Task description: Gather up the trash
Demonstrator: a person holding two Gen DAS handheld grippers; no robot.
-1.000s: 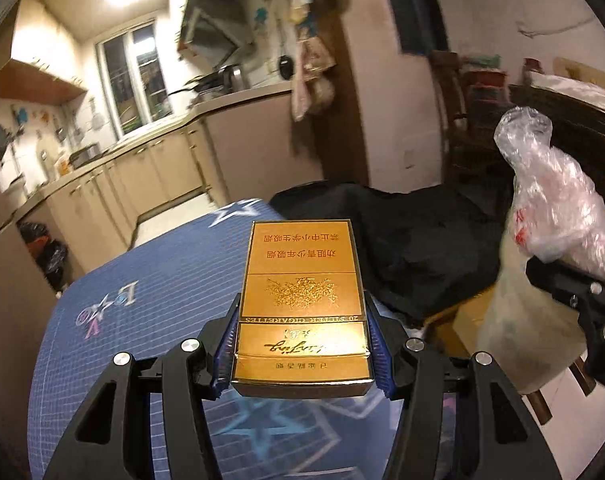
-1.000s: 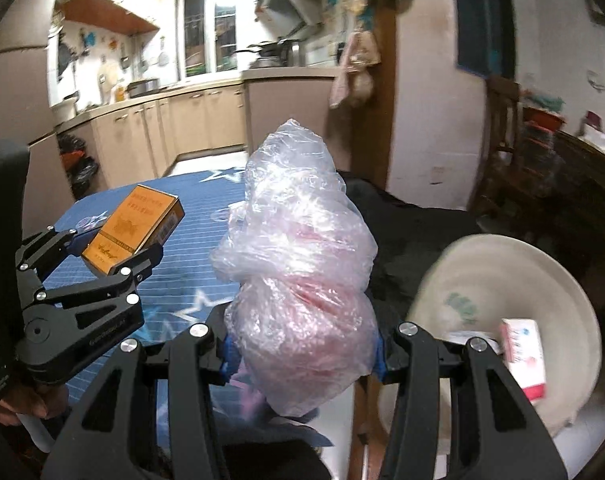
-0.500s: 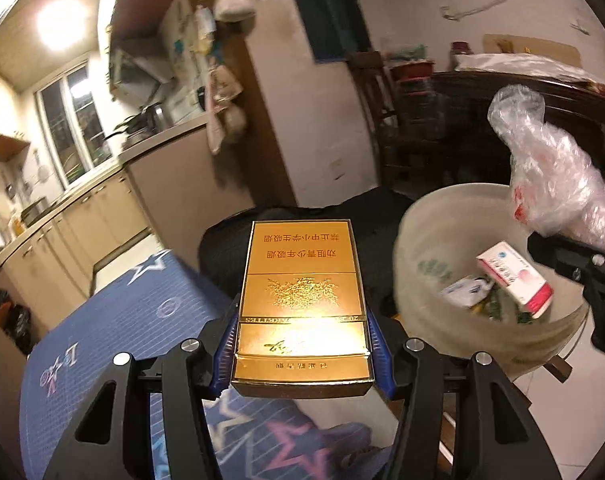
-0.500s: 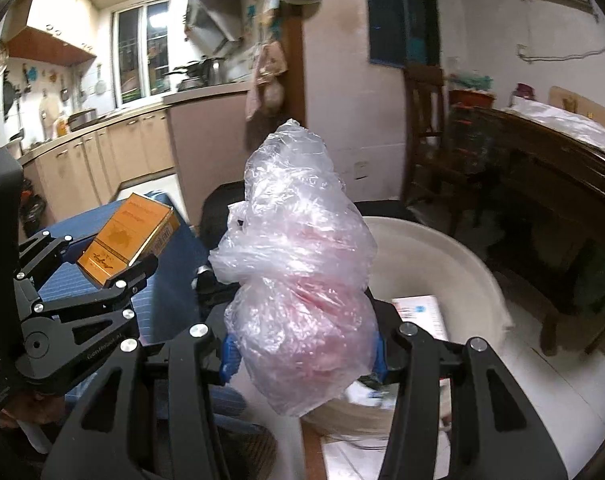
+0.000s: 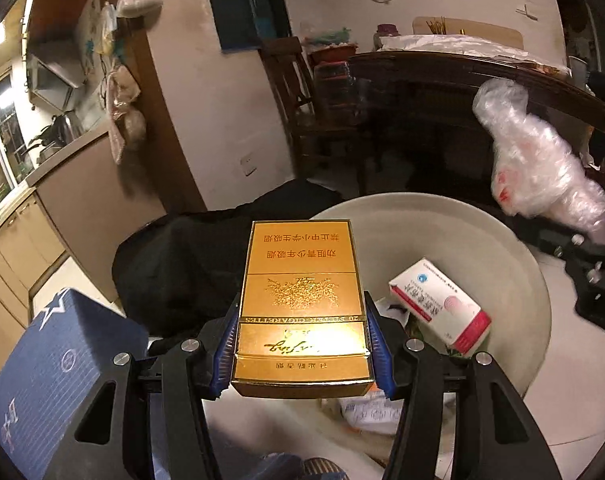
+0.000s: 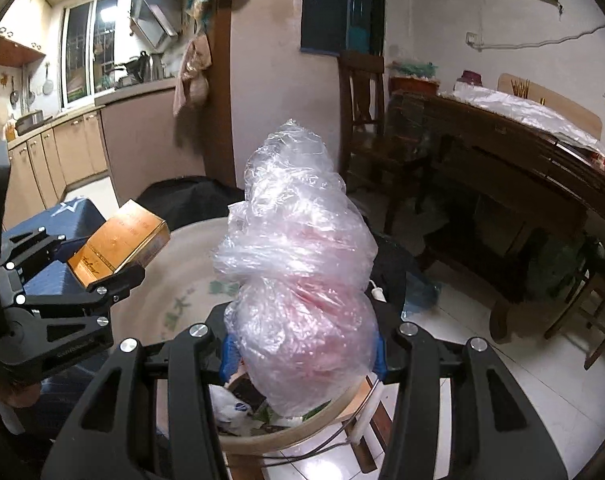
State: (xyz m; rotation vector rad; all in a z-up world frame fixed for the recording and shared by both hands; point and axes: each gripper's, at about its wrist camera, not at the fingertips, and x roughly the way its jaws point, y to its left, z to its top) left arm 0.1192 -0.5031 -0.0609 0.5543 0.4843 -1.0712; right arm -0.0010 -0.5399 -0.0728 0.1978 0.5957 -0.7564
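Hovering over the round cream plastic basin (image 5: 534,264) at two o'clock, the left gripper (image 5: 302,340) clamps a gold cigarette carton (image 5: 302,300) — the right gripper (image 6: 300,350) pinches a crumpled clear plastic bag (image 6: 298,280) at twelve — both likely poised to drop.

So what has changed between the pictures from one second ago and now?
Both hand-held grippers swung away from the blue star-patterned cloth to over the pale trash basin. Unchanged: the left hand-held gripper holds the gold cigarette box, the right hand-held gripper holds the crumpled clear plastic bag, and the white-and-red box lies in the basin.
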